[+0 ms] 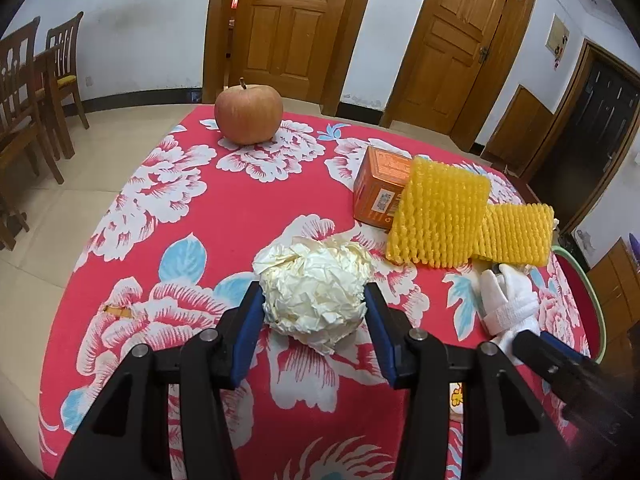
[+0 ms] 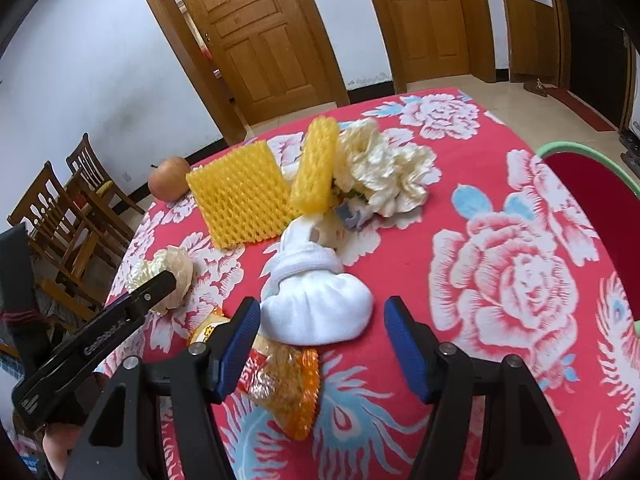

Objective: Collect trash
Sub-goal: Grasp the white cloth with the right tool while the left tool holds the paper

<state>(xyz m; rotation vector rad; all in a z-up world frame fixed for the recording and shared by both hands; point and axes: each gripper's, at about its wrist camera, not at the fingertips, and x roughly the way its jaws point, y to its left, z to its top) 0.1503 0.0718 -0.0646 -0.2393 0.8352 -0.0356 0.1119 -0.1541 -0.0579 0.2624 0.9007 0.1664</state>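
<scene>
Both claws are on my screens: my left gripper (image 1: pixel 314 304) has its blue pads clamped on the flanks of a crumpled ball of cream tissue paper (image 1: pixel 314 292), which sits low over the cloth; whether it rests there or is lifted I cannot tell. My right gripper (image 2: pixel 322 320) stands with its jaws apart, its blue pads (image 2: pixel 240 340) clear of the rolled white sock bundle (image 2: pixel 316 308) that lies on the table between them.

Largest around me is the round table under a red cloth printed with big pink and white flowers (image 1: pixel 168 200). Dark wooden chairs (image 1: pixel 36 92) stand off to its left, and a red chair with a pale green rim (image 2: pixel 588 184) sits at its right edge.

On the cloth, an orange cardboard box (image 1: pixel 376 188) lies behind two yellow foam fruit nets (image 1: pixel 444 216), one leaning against it. A reddish apple (image 1: pixel 248 114) stands well apart at the far side. A second, looser wad of cream tissue (image 2: pixel 384 172) lies just beyond the nets, touching the upright one.

Directly under the sock bundle's near edge, an orange and clear crinkled snack wrapper (image 2: pixel 284 392) pokes out towards my right claw. A small grey scrap (image 2: pixel 348 214) lies between the sock and the far tissue.
</scene>
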